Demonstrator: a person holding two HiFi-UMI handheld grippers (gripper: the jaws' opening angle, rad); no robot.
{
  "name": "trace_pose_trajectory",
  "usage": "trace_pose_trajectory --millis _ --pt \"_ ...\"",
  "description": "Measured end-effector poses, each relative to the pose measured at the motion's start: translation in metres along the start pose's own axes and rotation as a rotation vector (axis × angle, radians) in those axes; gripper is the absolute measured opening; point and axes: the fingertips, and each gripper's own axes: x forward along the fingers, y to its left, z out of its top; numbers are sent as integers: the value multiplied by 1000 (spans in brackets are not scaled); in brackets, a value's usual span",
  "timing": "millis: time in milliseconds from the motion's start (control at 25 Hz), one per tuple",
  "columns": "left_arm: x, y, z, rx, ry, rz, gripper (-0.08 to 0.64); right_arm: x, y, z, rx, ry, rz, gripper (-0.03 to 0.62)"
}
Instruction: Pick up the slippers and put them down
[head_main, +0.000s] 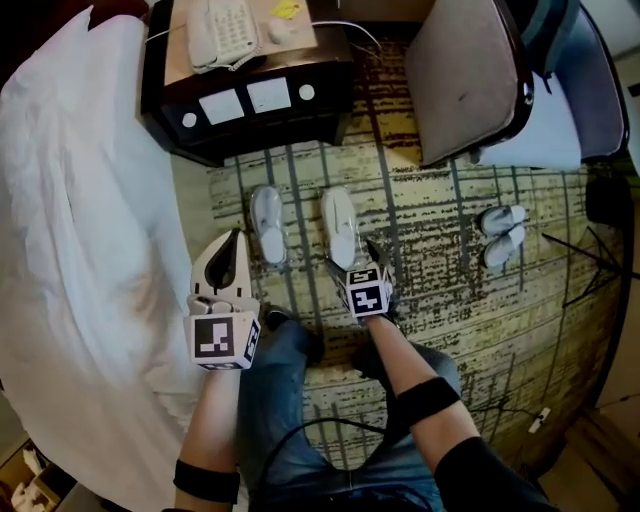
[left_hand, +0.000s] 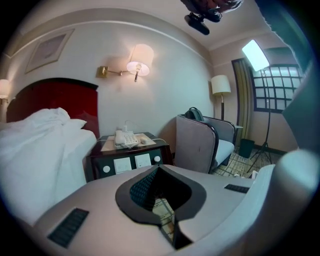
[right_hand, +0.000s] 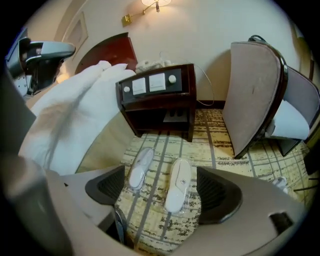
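Left tongs (head_main: 236, 240): we see them pressed together with nothing between them, lower left of the head view, beside the white bedding (head_main: 80, 220).
Right tongs (head_main: 357, 262): spread wide and empty, with the pads clear of both slippers.
Left slipper (right_hand: 140, 167): lies flat on the patterned carpet (right_hand: 215, 150), frame centre, below the nightstand (right_hand: 157, 100).
Right slipper (right_hand: 179, 185): just beside it, apart, framed between the open jaws.

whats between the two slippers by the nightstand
Nothing but bare carpet separates the bed-side slipper from the other slipper; the right gripper view shows it clearly.
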Motion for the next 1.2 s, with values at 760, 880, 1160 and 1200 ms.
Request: trace_pose_trajectory --millis 760,880,1160,1200 --pt "167 -15 -178 -37 -43 29 2 248 -81 -151 96 171 -91 569" --pt "186 -19 -195 -41 -44 26 2 276 -86 -166 101 190 -81 569" --pt "201 -25 -228 -19 -35 23 2 307 -93 -189 40 221 -81 529" --pt "201 -23 -232 -25 -34 28 2 307 -92 -190 34 219 -87 522"
